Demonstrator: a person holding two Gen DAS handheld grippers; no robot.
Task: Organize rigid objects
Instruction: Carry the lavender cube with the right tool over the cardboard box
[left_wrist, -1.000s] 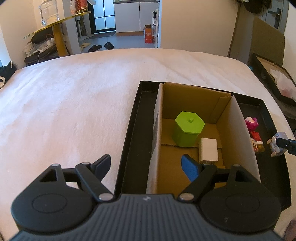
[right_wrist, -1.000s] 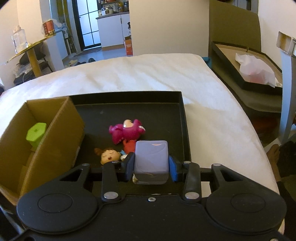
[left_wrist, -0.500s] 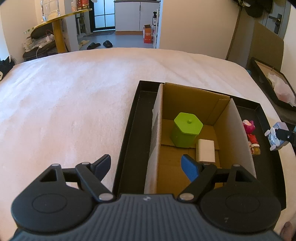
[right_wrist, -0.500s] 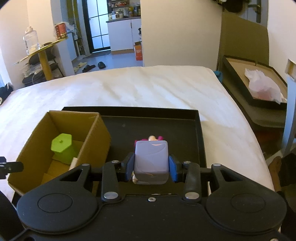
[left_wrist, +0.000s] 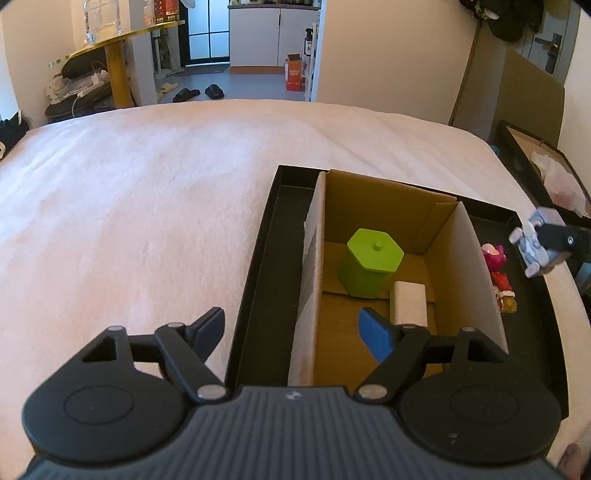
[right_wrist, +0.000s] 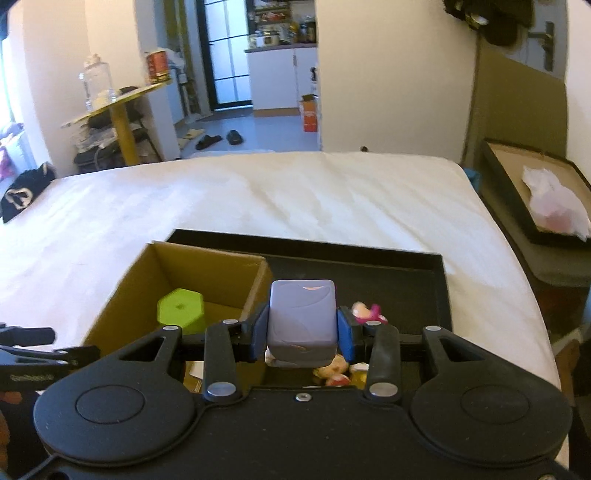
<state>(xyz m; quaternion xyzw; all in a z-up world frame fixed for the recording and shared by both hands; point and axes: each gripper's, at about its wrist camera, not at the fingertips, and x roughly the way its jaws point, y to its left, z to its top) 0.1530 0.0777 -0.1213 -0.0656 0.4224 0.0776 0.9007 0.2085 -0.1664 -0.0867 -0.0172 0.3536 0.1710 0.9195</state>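
Right claw (right_wrist: 302, 334): clamped on a pale lilac block figure (right_wrist: 302, 322), one blue pad pressed to each flank, the thing held up in the air above the black tray (right_wrist: 439, 273).
Lilac block figure from the other side: it showed at the far right of the left wrist view (left_wrist: 535, 245), tilted, above the tray's right rim and clear of everything below.
Left claw (left_wrist: 295, 330): fingers wide apart and gripping nothing; the left finger (left_wrist: 207, 325) hung over the bed (left_wrist: 147, 206), the blue-padded right finger (left_wrist: 375, 338) over the cardboard box (left_wrist: 384, 195).
Cardboard box: open-topped, it stood inside the black tray, toward its left part.
Green hexagonal lidded container (left_wrist: 369, 267): upright on the box floor, toward the back.
White block (left_wrist: 409, 302): flat on the box floor, just beside the green container, in front and to the right.
Small toy figures: a pink one (left_wrist: 493, 254) and a red and yellow one (left_wrist: 504, 295) lay on the tray floor right of the box wall; how they lay I could not tell.
Tray: it rested on the bed's pale cover.
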